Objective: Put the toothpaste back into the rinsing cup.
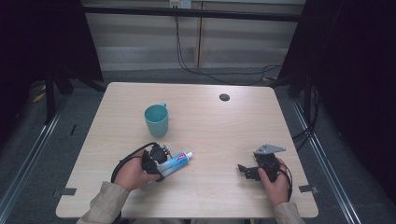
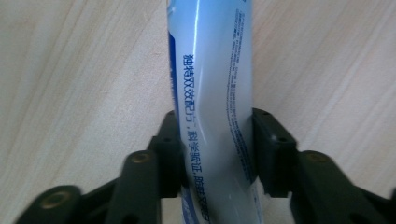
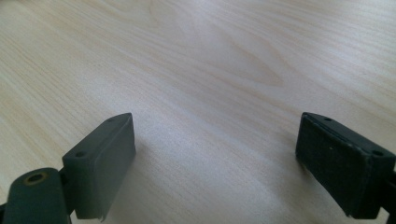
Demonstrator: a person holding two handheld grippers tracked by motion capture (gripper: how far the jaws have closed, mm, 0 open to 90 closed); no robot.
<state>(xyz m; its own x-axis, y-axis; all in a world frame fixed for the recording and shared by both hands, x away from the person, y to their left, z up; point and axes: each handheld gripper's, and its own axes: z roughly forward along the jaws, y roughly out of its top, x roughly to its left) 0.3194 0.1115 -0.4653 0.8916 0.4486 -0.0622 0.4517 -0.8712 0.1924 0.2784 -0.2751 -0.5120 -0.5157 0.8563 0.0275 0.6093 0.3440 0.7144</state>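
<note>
Left tongs (image 2: 215, 149) clamping toothpaste tube (image 2: 212, 93), near table (image 1: 224, 135) edge.

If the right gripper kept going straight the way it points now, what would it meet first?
Probably nothing at first: the right gripper is open and points left across the bare table. Farther along roughly that line lies the toothpaste tube held by the left gripper, though alignment is uncertain.

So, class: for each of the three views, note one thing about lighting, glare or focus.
High view: even light on the table, dark surroundings at both sides. Left gripper view: a bright glare streak runs along the toothpaste tube, and the near jaws blur at the bottom edge. Right gripper view: the wood grain is soft with distance, and faint shadow lies beside the jaws of the right gripper.
</note>
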